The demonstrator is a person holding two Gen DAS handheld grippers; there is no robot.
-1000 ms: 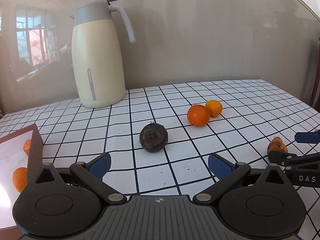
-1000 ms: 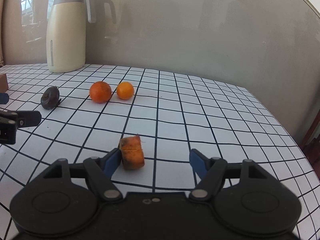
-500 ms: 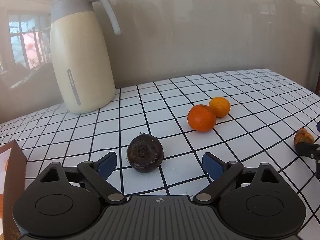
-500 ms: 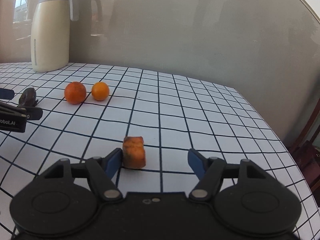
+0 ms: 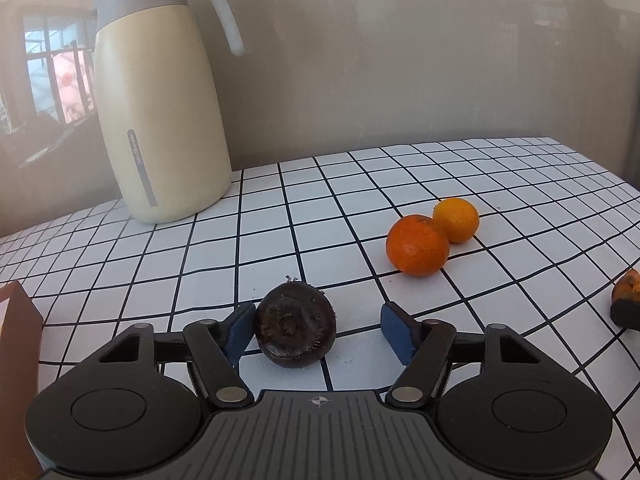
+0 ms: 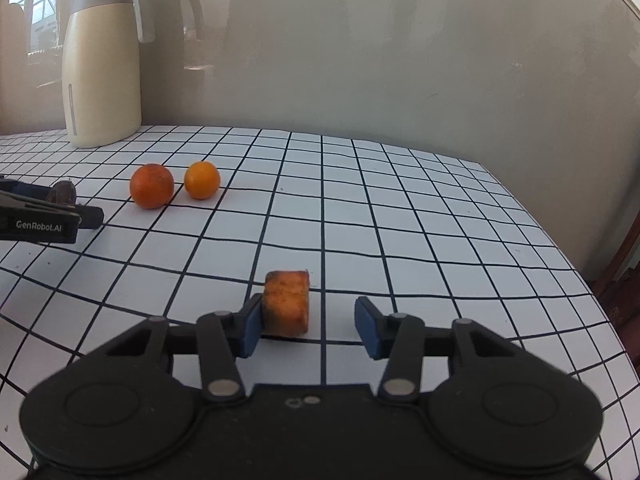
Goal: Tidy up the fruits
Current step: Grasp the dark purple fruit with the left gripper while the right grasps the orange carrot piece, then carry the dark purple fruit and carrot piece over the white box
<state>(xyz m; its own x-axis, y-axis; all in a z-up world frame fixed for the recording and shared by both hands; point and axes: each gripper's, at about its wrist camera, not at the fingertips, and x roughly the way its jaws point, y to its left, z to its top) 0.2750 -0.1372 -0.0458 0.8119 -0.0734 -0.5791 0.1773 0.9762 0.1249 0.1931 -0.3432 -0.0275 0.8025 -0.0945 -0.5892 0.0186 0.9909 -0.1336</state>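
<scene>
You held the left gripper low and roughly level over the white tablecloth with the black grid, its fingers pointing forward toward the wall; its jaws stood apart around the dark brown, round, wrinkled fruit, which sat on the cloth between the blue pads; the left pad was touching or just beside the fruit's side, while the right pad stood apart from it, so nothing was clamped yet. Ahead and to the right of that tool lay the deep orange round mandarin and the paler yellow-orange round mandarin, the two touching or nearly so; farther ahead and to the left stood the tall cream thermos jug with a grey lid and handle, upright near the wall; at the tool's left edge you had the corner of a brown box.

You held the right gripper at a similar low, level pose, jaws spread; the orange-brown, blocky, shrivelled fruit piece rested on the cloth between its pads, close against the left pad and well clear of the right one, so it was not gripped. From that tool, the two mandarins lay ahead to the left, the left gripper sat at the far left with the dark fruit between its fingers, and the jug stood beyond them.
</scene>
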